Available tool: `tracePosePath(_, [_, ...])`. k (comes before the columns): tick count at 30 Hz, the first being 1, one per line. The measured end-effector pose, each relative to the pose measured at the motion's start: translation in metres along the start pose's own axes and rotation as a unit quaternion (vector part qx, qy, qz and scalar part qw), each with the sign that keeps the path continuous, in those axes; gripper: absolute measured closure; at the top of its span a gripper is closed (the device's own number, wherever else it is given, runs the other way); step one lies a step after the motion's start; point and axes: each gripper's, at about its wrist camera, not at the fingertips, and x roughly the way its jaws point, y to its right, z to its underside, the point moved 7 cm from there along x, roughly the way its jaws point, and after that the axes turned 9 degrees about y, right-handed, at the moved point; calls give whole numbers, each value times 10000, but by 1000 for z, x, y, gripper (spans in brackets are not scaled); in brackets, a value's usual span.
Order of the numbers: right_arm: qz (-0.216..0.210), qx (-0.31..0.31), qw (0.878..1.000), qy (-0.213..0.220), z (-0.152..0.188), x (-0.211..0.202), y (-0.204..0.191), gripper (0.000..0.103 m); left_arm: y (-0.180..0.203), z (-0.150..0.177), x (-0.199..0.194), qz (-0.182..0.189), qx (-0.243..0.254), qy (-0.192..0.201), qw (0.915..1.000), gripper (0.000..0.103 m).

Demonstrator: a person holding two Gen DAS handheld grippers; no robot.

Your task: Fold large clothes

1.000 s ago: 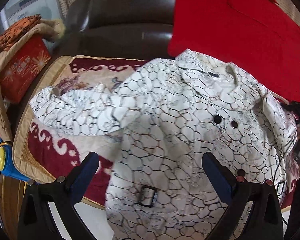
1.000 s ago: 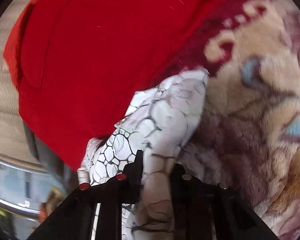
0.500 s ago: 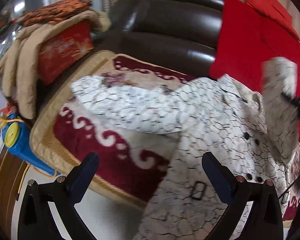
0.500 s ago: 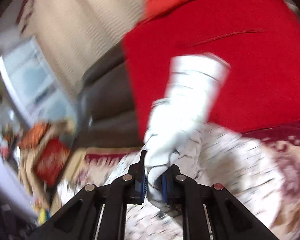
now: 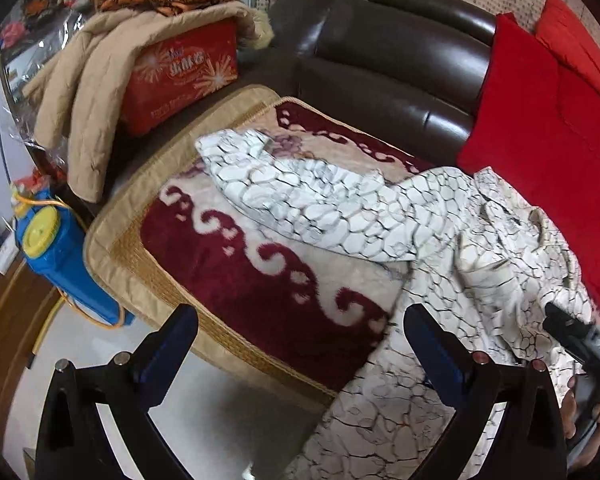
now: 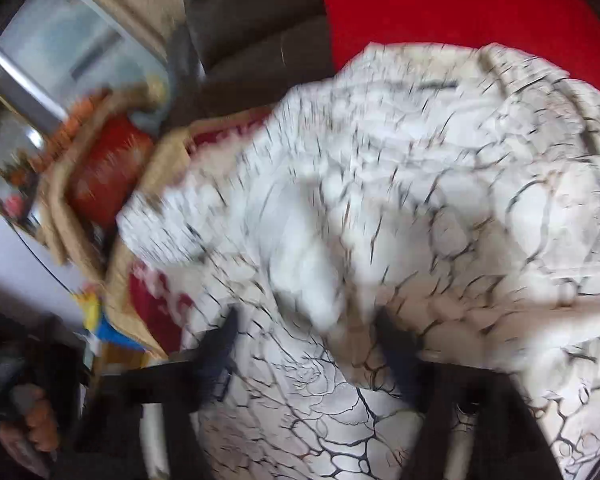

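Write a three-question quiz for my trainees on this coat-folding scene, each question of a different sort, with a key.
1. True or false: the left gripper has cloth between its fingers.
2. Which sleeve of the white crackle-print coat lies stretched across the maroon blanket: A, the one toward the red box; B, the one toward the red cushion?
3. Fill in: the sofa behind the coat is dark ____ leather.

Key: 1 false, its fingers stand apart and empty. 2 A. 3 brown.

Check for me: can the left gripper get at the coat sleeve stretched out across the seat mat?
Probably yes. The left gripper is open and empty, and the sleeve lies flat on the mat ahead of it with nothing on top or between them.
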Motion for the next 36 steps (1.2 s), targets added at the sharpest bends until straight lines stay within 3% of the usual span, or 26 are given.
tracePosePath(2, [-284, 105, 9995, 116, -7, -10, -2, 12, 15, 4, 5, 139, 138, -49, 9998, 1])
tracePosePath(3, [-229, 188, 9994, 189, -11, -15, 2, 12, 23, 6, 8, 229, 240, -85, 9994, 1])
tracePosePath(6, [430, 317, 9976, 438, -20, -26, 29, 14, 57, 8, 20, 874, 572, -48, 9945, 1])
tracePosePath(8, [618, 503, 9949, 613, -24, -38, 49, 23, 80, 15, 34, 1293, 786, -263, 9881, 1])
tracePosePath(11, [1083, 701, 9887, 762, -26, -56, 89, 26, 107, 16, 51, 1760, 473, -546, 9817, 1])
tracePosePath(14, [1370, 710, 9846, 818, -24, -61, 118, 28, 130, -1, 56, 2154, -99, -563, 9749, 1])
tracePosePath(16, [1448, 786, 9827, 842, -20, -65, 134, 28, 149, -11, 59, 2275, -216, -514, 9722, 1])
tracePosePath(20, [1439, 771, 9833, 803, -10, -63, 142, 30, 194, -14, 75, 2048, 381, -309, 9776, 1])
tracePosePath(22, [1476, 635, 9837, 806, -8, -65, 138, 30, 205, -1, 93, 1560, 953, -381, 9824, 1])
tracePosePath(24, [1554, 526, 9838, 725, -5, -65, 138, 30, 203, 18, 113, 1135, 1386, -677, 9815, 1])
tracePosePath(26, [1586, 530, 9836, 670, -3, -66, 137, 30, 189, 45, 134, 700, 1675, -1218, 9758, 2])
tracePosePath(30, [1589, 444, 9838, 698, -4, -76, 127, 29, 160, 55, 124, 818, 1505, -1285, 9768, 3])
tracePosePath(33, [1310, 229, 9877, 824, -7, -81, 99, 28, 130, 41, 99, 815, 1526, -831, 9814, 3])
tracePosePath(36, [1096, 92, 9907, 798, -5, -76, 80, 28, 81, 23, 84, 745, 1125, -526, 9895, 3])
